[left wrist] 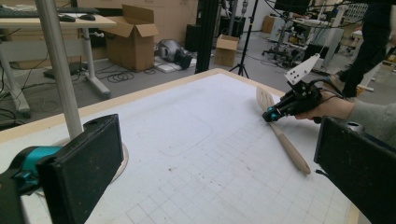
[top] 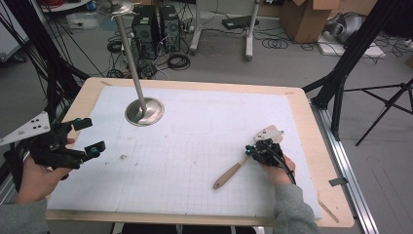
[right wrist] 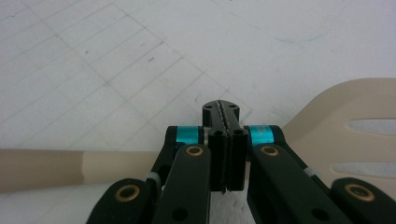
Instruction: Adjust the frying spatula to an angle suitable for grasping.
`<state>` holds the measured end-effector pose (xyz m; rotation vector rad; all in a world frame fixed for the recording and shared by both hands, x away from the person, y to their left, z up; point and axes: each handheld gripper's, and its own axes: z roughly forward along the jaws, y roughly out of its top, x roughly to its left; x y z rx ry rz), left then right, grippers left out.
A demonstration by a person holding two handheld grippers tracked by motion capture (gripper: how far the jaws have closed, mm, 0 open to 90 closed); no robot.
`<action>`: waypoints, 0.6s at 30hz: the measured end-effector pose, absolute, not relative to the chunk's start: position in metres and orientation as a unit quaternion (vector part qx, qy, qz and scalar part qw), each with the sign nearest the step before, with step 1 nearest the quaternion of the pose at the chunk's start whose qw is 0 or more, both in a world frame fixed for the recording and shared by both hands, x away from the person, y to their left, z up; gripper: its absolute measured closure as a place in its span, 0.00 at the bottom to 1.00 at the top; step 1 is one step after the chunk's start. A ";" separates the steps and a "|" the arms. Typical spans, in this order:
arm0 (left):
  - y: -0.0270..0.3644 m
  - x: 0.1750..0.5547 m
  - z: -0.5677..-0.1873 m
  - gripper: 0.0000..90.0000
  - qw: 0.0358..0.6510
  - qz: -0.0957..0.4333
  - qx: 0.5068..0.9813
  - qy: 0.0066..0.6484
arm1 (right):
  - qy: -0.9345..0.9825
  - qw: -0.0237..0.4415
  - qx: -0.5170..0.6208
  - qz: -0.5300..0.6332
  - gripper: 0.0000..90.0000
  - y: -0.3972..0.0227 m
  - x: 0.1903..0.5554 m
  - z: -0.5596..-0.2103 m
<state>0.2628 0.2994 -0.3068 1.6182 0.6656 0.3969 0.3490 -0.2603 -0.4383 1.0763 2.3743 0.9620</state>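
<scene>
Because the spatula (top: 238,168) lies flat on the white gridded mat of the table (top: 311,146), the right claw (top: 249,151) has to come at it low, and in the high view it sits right at the neck where the handle meets the slotted blade, with the handle running out toward the near-left. The left claw (top: 90,136) hangs over the table's left edge with its jaws spread and nothing between them, well apart from the spatula; I judge it is simply kept out of the way. A metal stand (top: 144,111) rises from its round base at the far left of the mat.

In the left gripper view, the left claw's two black pads (left wrist: 84,172) stand wide, framing the scene beyond: the right claw (left wrist: 270,115) angled down onto the spatula (left wrist: 287,142), its tip touching or nearly touching the neck.

In the right gripper view, the right claw (right wrist: 223,112) has its jaws pressed fully together, toothed faces meeting. The spatula (right wrist: 327,116) passes beneath and behind them, not between them, so nothing is gripped. A closed tip like this suits pressing or nudging the tool, I judge, not lifting it.
</scene>
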 end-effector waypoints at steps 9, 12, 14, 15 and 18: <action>0.297 0.268 -0.305 0.02 0.629 0.170 0.703 0.285 | 0.835 0.174 0.390 0.346 1.00 -0.269 0.337 -0.439; 0.295 0.270 -0.305 0.02 0.631 0.168 0.703 0.282 | 0.833 0.172 0.394 0.349 1.00 -0.272 0.332 -0.439; 0.293 0.272 -0.305 0.02 0.631 0.165 0.704 0.281 | 0.831 0.171 0.396 0.350 1.00 -0.274 0.328 -0.439; 0.292 0.273 -0.305 0.02 0.631 0.164 0.705 0.281 | 0.831 0.171 0.396 0.350 1.00 -0.274 0.328 -0.439; 0.288 0.276 -0.305 0.02 0.631 0.161 0.706 0.278 | 0.829 0.167 0.401 0.353 1.00 -0.277 0.324 -0.439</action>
